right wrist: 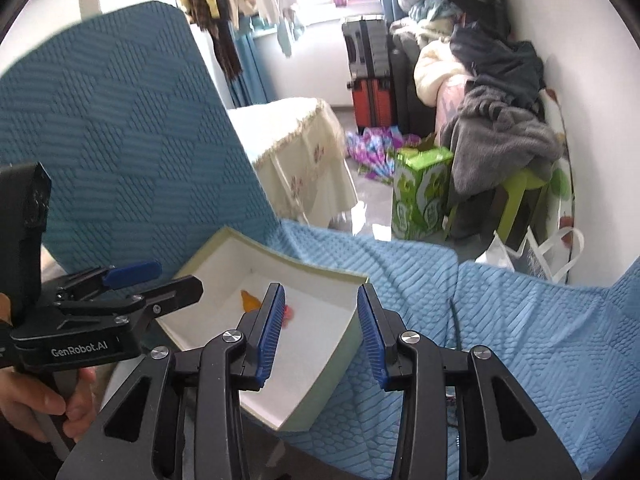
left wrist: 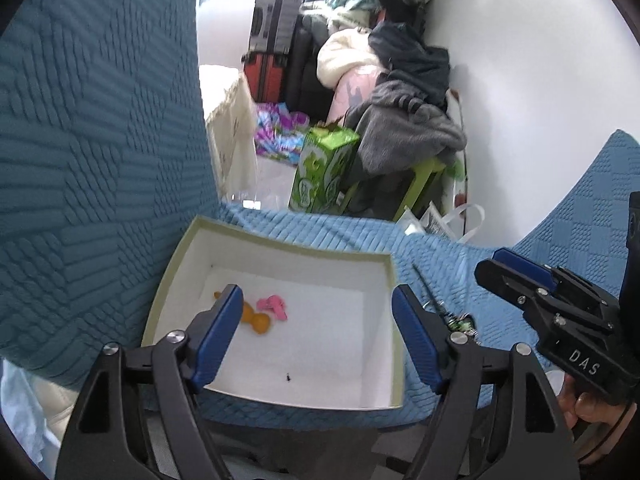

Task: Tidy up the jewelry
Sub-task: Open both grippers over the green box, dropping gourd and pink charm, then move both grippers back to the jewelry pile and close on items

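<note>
Open tongs (left wrist: 318, 312) above white box (left wrist: 276, 248)

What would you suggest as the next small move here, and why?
Probably lower the right gripper toward the jewelry piece lying on the blue cover beside the box. Both grippers are open and empty, and only the orange and pink pieces are inside.

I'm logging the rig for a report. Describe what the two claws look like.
Both are black frames with silver pivot bolts and ribbed blue pads on two fingers. The left claw reads "GenRobot.AI" in white on its side in the right wrist view; the right claw reads "DAS" in the left wrist view. Bare hands hold their handles.
</note>
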{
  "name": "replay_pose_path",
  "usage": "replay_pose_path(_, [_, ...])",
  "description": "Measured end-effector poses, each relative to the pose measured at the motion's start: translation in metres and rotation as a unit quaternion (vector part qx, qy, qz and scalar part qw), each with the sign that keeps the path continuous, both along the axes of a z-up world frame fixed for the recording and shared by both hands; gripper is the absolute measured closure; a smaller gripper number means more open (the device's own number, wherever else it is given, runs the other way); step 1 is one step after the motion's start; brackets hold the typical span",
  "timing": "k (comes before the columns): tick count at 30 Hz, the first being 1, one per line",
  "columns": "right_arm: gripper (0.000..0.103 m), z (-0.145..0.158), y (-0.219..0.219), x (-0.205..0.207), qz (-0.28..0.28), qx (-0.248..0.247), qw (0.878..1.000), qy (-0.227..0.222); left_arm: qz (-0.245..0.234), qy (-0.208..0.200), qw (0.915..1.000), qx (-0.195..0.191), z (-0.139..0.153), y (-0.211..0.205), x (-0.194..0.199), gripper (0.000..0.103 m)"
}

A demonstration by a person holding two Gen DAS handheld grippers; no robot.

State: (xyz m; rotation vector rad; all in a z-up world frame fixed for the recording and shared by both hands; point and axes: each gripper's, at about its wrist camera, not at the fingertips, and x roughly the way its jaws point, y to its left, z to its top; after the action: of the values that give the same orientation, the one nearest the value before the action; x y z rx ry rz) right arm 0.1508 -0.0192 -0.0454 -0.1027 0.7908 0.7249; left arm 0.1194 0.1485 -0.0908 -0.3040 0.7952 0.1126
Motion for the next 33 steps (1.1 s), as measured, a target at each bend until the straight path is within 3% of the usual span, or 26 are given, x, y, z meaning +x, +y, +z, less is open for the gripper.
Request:
replay_pose_path(8, [0.067,0.043,-0.039,-0.018,-0.007,0.031,0.998,-0.049,0.002,-0.053,0.9985,0.015,0.04,-0.029,-0.02,0.026])
replay_pose_path(17, [0.068,0.063,-0.093,-0.038,-0.048,0.043,0.994,-0.088,-0.019,-0.089,0.9957,0.011,0.055,-0.068,-0.04,0.026])
replay_pose_path(27, [0.068,0.053,-0.148,-0.055,-0.093,0.039,0.99,-0.102,-0.05,-0.095,0.9941,-0.012,0.047,-0.102,-0.047,0.026])
replay_pose_path(33, [0.068,0.028,-0.175,-0.065,-0.118,0.031,0.988,-0.094,-0.069,-0.08,0.994,-0.026,0.029,-0.125,-0.047,0.027])
